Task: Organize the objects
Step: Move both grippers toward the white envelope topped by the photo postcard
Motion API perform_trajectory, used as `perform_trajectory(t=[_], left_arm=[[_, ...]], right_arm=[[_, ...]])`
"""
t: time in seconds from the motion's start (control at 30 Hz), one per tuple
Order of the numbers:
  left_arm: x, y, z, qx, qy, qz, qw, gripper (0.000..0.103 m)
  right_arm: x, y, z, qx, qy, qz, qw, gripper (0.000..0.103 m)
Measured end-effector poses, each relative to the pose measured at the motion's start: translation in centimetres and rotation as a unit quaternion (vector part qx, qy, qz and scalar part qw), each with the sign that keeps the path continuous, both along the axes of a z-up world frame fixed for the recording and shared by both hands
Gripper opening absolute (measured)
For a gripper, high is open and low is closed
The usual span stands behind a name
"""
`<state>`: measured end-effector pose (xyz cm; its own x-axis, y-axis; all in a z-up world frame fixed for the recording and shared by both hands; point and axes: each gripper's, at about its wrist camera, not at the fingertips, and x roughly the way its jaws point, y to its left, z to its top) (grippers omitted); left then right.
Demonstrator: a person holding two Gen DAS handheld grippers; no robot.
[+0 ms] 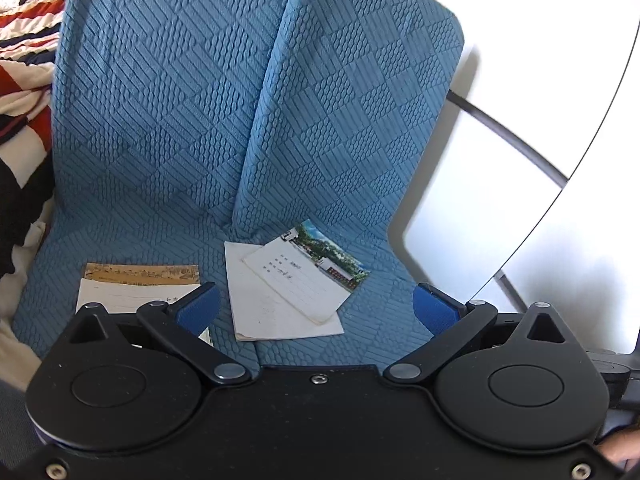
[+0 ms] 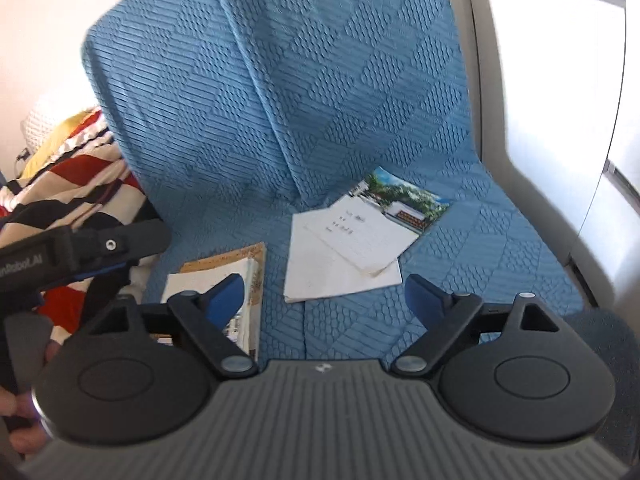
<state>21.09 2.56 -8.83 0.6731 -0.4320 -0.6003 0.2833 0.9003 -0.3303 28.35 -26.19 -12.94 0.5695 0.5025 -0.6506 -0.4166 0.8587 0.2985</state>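
So a blue quilted sofa cover (image 1: 168,128) is spread over the seat, and everything's placed relative to that. Two booklets are stacked crookedly near the crease at the back of it: a plain white booklet (image 1: 276,312) underneath, and a photo-cover booklet (image 1: 308,264) laid across its upper corner. A tan-edged notebook (image 1: 140,284) is seen well to the left of that stack, partly hidden by a finger. The left gripper (image 1: 316,312) is held wide open with nothing gripped. Same for the right gripper (image 2: 324,300): spread wide, nothing held. A striped blanket (image 2: 80,184) is bunched beside the cover's left edge.
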Motion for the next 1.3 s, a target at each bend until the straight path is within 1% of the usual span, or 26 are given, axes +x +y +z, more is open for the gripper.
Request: perform_trajectory(t=[0.2, 0.4, 0.47, 0.57, 0.67, 0.73, 0.83, 0.9, 1.0, 1.07, 1.13, 1.2, 1.23, 1.27, 1.3], left_arm=[[2.7, 0.0, -3.5, 0.017, 0.001, -0.007, 0.9998, 0.102], [6.1, -0.8, -6.6, 0.014, 0.004, -0.017, 0.9997, 0.102], [7.3, -1.2, -7.4, 0.023, 0.009, -0.017, 0.9996, 0.102], [8.7, -2.2, -8.7, 0.035, 0.011, -0.030, 0.9989, 0.102], [10.0, -2.9, -9.7, 0.050, 0.012, -0.036, 0.9980, 0.102], [10.9, -3.1, -10.3, 0.047, 0.018, -0.043, 0.9978, 0.102], [12.5, -3.3, -11.3, 0.033, 0.037, -0.048, 0.9976, 0.102], [13.8, -3.5, -12.1, 0.029, 0.052, -0.056, 0.9967, 0.102], [15.9, -3.7, -13.1, 0.026, 0.073, -0.054, 0.9955, 0.102], [17.2, -3.6, -13.8, 0.011, 0.090, -0.053, 0.9945, 0.102], [18.5, -3.4, -14.5, -0.004, 0.107, -0.049, 0.9930, 0.100], [19.9, -3.4, -15.2, -0.014, 0.117, -0.049, 0.9919, 0.098], [20.6, -3.3, -15.5, -0.019, 0.125, -0.046, 0.9909, 0.095], [21.3, -3.3, -16.0, -0.024, 0.135, -0.045, 0.9895, 0.094], [22.0, -3.3, -16.4, -0.029, 0.145, -0.048, 0.9878, 0.092]], right_arm=[[1.8, 1.2, -3.1, -0.010, 0.001, -0.019, 1.000, 0.089], [3.6, 1.5, -6.4, -0.015, -0.002, -0.037, 0.999, 0.089], [4.1, 1.5, -7.4, -0.017, 0.001, -0.043, 0.999, 0.089], [4.7, 1.7, -8.7, -0.020, 0.005, -0.046, 0.999, 0.089], [5.2, 1.9, -9.7, -0.009, 0.011, -0.043, 0.999, 0.089], [5.6, 2.1, -10.4, -0.005, 0.011, -0.047, 0.999, 0.089], [6.5, 2.3, -11.6, 0.006, 0.019, -0.056, 0.998, 0.087], [7.1, 2.4, -11.9, 0.013, 0.026, -0.056, 0.998, 0.082], [8.6, 2.4, -12.8, 0.022, 0.047, -0.059, 0.997, 0.079], [9.5, 2.5, -13.2, 0.025, 0.054, -0.060, 0.996, 0.075], [10.4, 2.5, -13.6, 0.028, 0.060, -0.061, 0.996, 0.074], [11.5, 2.6, -14.0, 0.026, 0.068, -0.067, 0.995, 0.067], [12.1, 2.7, -14.2, 0.028, 0.072, -0.069, 0.995, 0.065], [12.6, 2.8, -14.4, 0.031, 0.076, -0.070, 0.994, 0.061], [13.2, 3.0, -14.7, 0.031, 0.082, -0.071, 0.994, 0.054]])
